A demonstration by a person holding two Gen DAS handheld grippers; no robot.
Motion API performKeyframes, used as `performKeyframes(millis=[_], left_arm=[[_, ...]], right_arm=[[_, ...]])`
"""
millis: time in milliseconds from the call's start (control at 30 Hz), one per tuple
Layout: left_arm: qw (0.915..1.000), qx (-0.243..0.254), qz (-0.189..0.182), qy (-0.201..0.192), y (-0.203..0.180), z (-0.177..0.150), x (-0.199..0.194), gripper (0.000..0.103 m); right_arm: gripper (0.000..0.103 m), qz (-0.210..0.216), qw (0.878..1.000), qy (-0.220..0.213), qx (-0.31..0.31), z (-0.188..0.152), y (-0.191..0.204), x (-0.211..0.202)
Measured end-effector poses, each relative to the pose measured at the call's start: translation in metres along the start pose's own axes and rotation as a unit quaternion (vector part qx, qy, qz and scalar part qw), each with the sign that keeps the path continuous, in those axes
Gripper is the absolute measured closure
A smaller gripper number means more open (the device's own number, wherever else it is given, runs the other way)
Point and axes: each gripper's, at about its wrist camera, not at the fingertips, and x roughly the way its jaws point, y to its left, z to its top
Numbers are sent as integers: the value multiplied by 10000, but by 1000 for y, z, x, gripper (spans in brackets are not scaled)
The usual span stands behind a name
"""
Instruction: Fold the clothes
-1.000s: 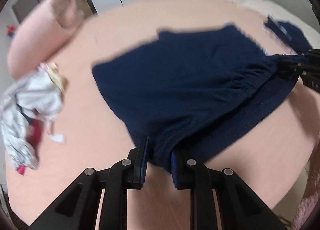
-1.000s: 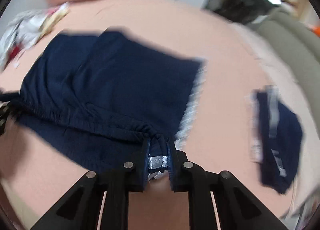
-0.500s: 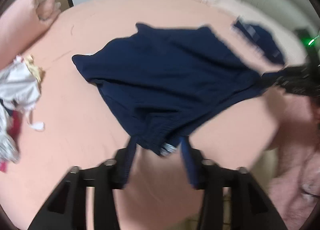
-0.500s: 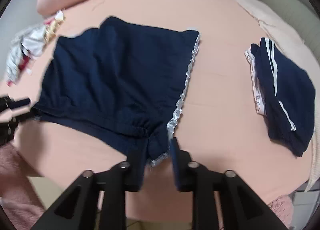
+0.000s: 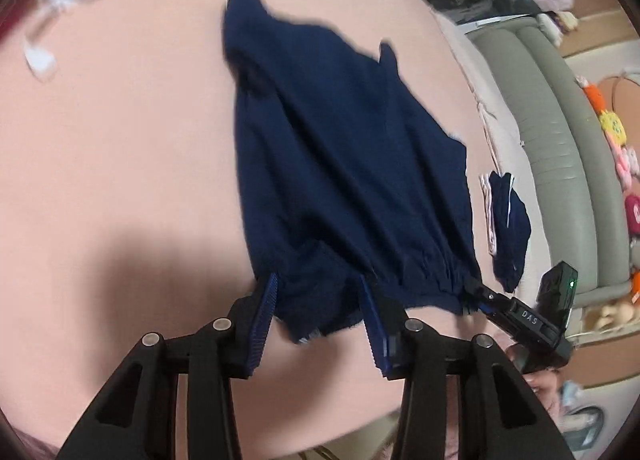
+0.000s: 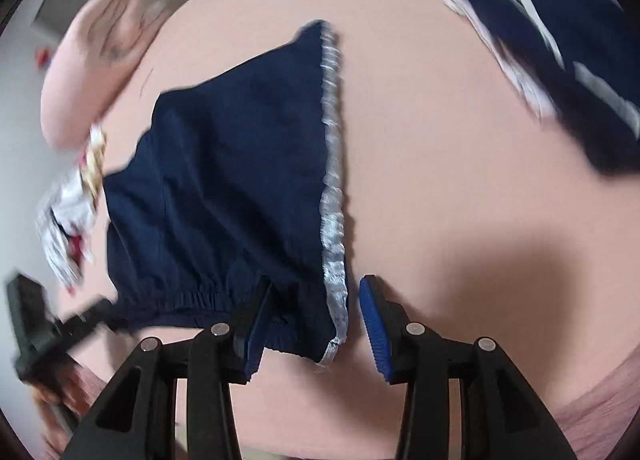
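Observation:
Navy shorts (image 5: pixel 344 163) with a silver side stripe (image 6: pixel 334 195) lie spread flat on the pink bed (image 5: pixel 120 147), waistband toward me. My left gripper (image 5: pixel 320 300) is open, its jaws wide apart around the waistband's left corner. My right gripper (image 6: pixel 314 308) is open too, its jaws straddling the waistband's right corner by the stripe. The right gripper also shows in the left wrist view (image 5: pixel 476 294), and the left gripper in the right wrist view (image 6: pixel 92 314), each at an end of the waistband.
A folded navy garment with white stripes (image 6: pixel 560 71) lies on the bed to the right. A heap of white and red clothes (image 6: pixel 72 203) and a pink bolster pillow (image 6: pixel 100 59) sit at the left. A grey padded headboard (image 5: pixel 560 139) lies beyond the bed's far side.
Both grippers have opened and let go of the waistband. The shorts, held up and stretched a second ago, now lie flat on the bed. Both cameras have swung closer.

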Motion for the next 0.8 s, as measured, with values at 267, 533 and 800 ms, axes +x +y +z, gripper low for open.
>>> performKeyframes(millis=[267, 533, 800], left_arm=[[9786, 1601, 1295, 39, -31, -8, -10, 96], [9531, 2466, 1632, 645, -11, -26, -37, 87], [9283, 2924, 2296, 16, -7, -33, -85, 54]], right_arm=[[90, 178, 9983, 269, -481, -8, 22, -1], [90, 11, 9904, 725, -1174, -50, 48, 8], [74, -434, 9814, 345, -1840, -48, 58, -52]])
